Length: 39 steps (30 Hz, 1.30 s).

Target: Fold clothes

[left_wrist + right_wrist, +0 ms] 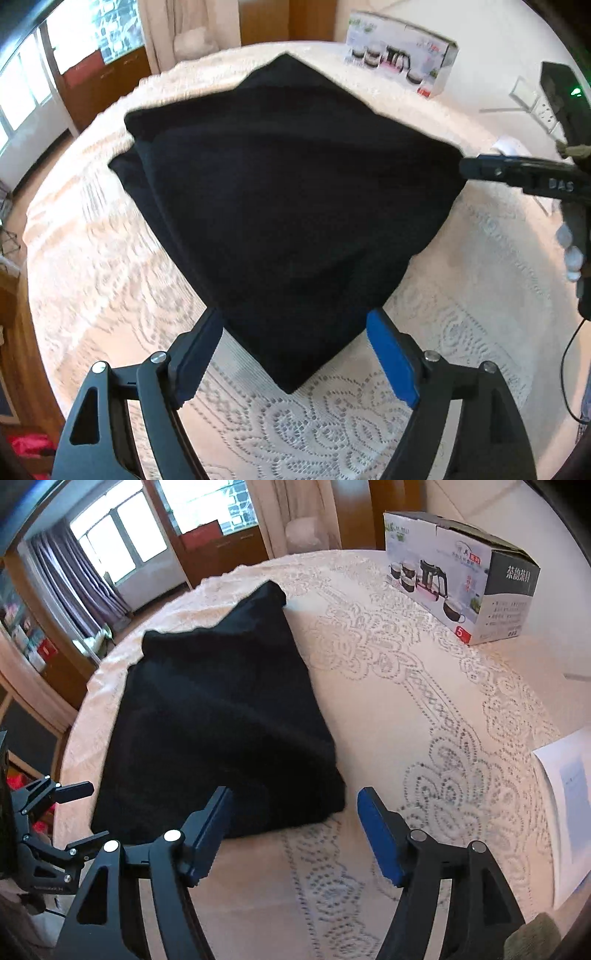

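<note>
Black fingers [199,354], blue pads [391,358], silver screws [159,356]

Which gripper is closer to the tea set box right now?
Right. The right gripper hangs open over the garment's near right corner, the tea set box beyond it on that side. The left gripper, open at the opposite corner, is farther.
</note>
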### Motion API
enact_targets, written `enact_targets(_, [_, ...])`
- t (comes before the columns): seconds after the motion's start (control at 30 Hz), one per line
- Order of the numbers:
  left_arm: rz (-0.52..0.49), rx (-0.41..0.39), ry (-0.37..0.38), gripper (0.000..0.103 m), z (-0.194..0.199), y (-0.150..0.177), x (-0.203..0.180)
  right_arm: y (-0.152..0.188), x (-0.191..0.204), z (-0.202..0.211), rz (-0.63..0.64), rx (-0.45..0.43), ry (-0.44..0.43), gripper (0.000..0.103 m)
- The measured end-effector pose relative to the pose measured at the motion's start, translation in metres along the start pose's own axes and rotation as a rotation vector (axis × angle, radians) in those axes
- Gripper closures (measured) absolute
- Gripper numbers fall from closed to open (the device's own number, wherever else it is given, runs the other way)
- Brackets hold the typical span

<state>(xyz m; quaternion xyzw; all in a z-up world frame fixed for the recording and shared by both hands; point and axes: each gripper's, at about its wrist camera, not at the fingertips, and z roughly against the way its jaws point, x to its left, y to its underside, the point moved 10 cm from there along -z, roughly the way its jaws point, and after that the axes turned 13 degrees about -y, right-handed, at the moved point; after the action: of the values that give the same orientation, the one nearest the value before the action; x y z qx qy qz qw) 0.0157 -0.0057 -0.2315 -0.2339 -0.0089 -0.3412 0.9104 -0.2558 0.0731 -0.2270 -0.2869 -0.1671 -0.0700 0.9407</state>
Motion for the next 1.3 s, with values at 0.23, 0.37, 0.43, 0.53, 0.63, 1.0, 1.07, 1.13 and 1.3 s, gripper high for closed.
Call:
enact_targets(0.23, [0.05,-0.018,-0.035,0.022,-0.013,-0.001,0.0,0.006,0.0,-0.024,0.102,0.04,0.028,0.034])
enact_targets(0.37, [0.09,-0.012,-0.024,0.02,-0.017,0.0,0.003,0.012,0.002,-0.039,0.163,0.063,0.04,0.026])
enact_targets(0.43, [0.095,-0.002,-0.023,0.02,-0.016,0.002,0.005,0.014,0.005,-0.042,0.185,0.058,0.034,0.018])
enact_targets(0.53, [0.101,0.001,-0.041,0.021,-0.01,0.006,0.014,0.017,0.009,-0.046,0.209,0.045,0.018,0.007])
enact_targets(0.63, [0.12,-0.008,-0.039,0.021,-0.013,0.008,0.016,0.018,0.009,-0.05,0.206,0.067,0.024,0.002])
enact_targets(1.0, [0.114,-0.041,-0.061,0.022,-0.008,0.014,-0.001,0.02,0.012,-0.04,0.205,0.087,-0.028,0.023])
enact_targets(1.07, [0.112,-0.055,-0.079,0.021,-0.008,0.014,-0.003,0.02,0.012,-0.041,0.217,0.079,-0.033,0.022])
enact_targets(1.13, [0.11,-0.062,-0.081,0.019,-0.009,0.013,-0.003,0.021,0.016,-0.042,0.25,0.08,-0.038,0.017])
enact_targets(1.3, [0.096,-0.076,-0.067,0.02,-0.013,0.008,-0.003,0.022,0.022,-0.042,0.276,0.066,-0.021,0.004])
